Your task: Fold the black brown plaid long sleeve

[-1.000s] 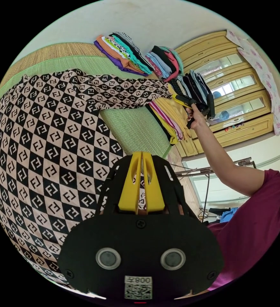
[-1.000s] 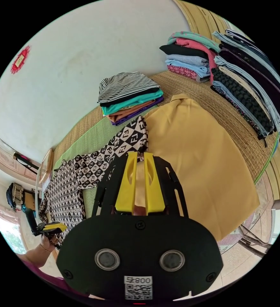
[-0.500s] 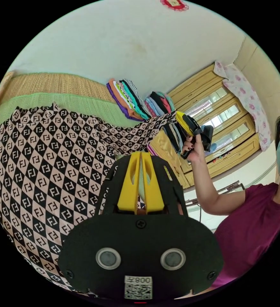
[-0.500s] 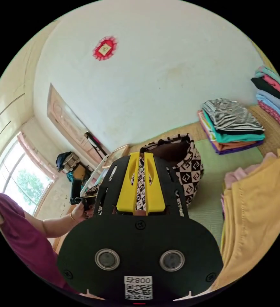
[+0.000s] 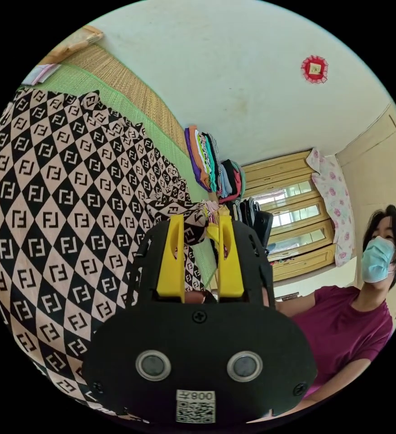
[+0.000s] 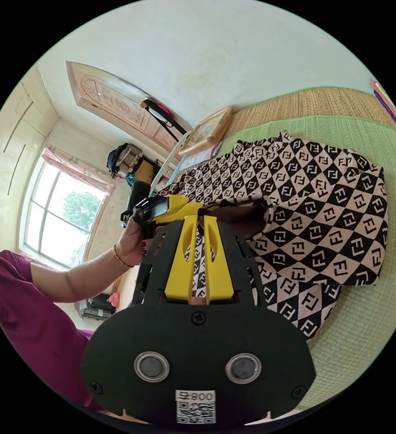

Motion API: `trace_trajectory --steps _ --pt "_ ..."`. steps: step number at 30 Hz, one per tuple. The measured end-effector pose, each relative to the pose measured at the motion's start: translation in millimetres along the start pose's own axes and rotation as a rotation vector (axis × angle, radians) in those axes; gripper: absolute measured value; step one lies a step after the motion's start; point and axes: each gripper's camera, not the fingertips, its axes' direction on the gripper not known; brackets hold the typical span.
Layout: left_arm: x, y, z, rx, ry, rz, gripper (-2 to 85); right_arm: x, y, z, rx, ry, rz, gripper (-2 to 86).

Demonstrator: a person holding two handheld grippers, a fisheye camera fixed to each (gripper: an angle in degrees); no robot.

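While the black and tan patterned shirt (image 6: 324, 226) lies spread on the green mat (image 6: 365, 325), its sleeve end stands between the jaws of the right gripper (image 6: 199, 221), and these yellow jaws are pressed together on the cloth. From that pinch the sleeve is doubled over the body of the shirt, and the long axis of the garment runs away from the right gripper toward the woven straw mat (image 6: 306, 101) by the wall.

In the left gripper view, the left gripper (image 5: 201, 224) has its jaws spread apart. A rolled bit of the shirt (image 5: 57, 199) sits in the gap, near the left jaw, and I cannot tell if it touches. The shirt's body lies just beside these jaws.

In the right gripper view, a hand (image 6: 132, 244) holds the left gripper (image 6: 170, 209) close to the right one, above the shirt's near edge. Folded clothes (image 5: 207, 158) are stacked further along the mat.
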Motion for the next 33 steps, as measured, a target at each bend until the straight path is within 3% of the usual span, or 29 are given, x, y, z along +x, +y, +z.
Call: trace_trajectory --steps 16,26,33 --pt "54 -23 96 -0.491 -0.498 0.432 11.7 -62 -78 54 -0.230 0.183 -0.021 1.7" --pt "72 -12 94 -0.490 -0.485 0.482 11.1 -93 -123 33 -0.241 0.206 -0.028 1.1" --pt "64 -7 89 -0.480 -0.671 0.485 3.1 -106 -137 21 -0.248 0.214 -0.008 2.0"
